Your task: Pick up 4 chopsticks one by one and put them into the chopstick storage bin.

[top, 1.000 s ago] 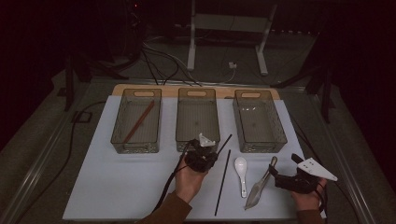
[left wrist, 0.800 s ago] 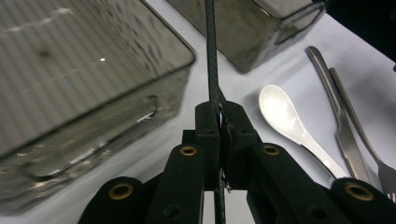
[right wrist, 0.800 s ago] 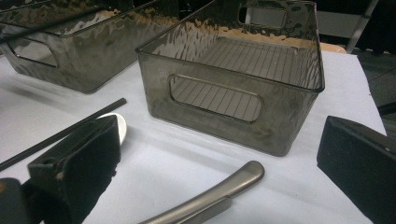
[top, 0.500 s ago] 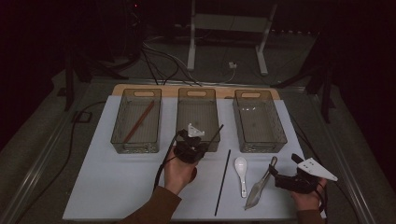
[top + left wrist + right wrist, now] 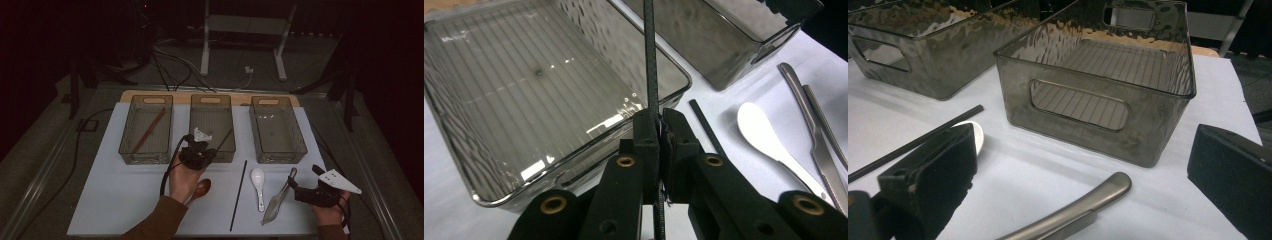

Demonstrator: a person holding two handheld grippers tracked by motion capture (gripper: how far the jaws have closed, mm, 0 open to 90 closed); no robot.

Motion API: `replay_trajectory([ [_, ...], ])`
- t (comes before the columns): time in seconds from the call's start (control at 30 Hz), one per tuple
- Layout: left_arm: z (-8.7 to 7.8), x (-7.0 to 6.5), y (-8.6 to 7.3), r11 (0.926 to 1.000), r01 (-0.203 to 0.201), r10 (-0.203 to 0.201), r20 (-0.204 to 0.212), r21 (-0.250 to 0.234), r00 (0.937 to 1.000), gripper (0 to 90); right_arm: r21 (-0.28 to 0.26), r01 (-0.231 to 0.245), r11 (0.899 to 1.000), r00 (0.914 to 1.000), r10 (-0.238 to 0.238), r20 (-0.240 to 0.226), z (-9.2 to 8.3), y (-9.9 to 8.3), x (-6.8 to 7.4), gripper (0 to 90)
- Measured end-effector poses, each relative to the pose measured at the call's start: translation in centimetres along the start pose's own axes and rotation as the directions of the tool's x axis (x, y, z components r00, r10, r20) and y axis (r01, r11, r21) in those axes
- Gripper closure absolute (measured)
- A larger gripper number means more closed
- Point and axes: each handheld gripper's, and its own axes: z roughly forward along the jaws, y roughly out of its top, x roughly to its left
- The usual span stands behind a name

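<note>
Chopstick (image 5: 652, 60), black and thin with a fine woven texture, is sitting clamped between the left gripper's (image 5: 659, 120) jaws, its upper length rising over the near rim of the middle bin (image 5: 212, 125). In the high view the left gripper (image 5: 197, 152) is hovering at that bin's near edge, the hand behind it, the sleeved forearm running back from the bin and a brown wooden spoon (image 5: 201, 188) lying beneath the wrist. The right gripper (image 5: 312, 192) is resting well to the right of the middle bin, jaws standing apart with nothing pressed between them; a metal handle (image 5: 1073, 210) is lying on the mat between them. The left gripper view is showing the ribbed bin floor, which the high view is not resolving. The high view is showing a second black chopstick (image 5: 238, 195), a white spoon (image 5: 258, 182) and a brown stick in the left bin (image 5: 146, 127).
</note>
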Motion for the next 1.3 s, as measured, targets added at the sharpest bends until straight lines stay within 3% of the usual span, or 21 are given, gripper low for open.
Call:
replay_trajectory([
  [0.7, -1.7, 2.3, 0.7, 0.9993, 0.024, -0.025, -0.039, -0.029, 0.9989, 87.8, 0.001, 0.0, 1.0, 1.0, 0.0, 0.0, 0.0, 0.0, 0.0, 0.0],
  [1.3, -3.3, 5.2, 1.1, 0.9972, 0.05, -0.055, -0.089, -0.055, 0.9945, 87.7, 0.004, -0.001, 1.0, 1.0, 0.001, 0.0, 0.0, 0.0, 0.0, 0.0],
])
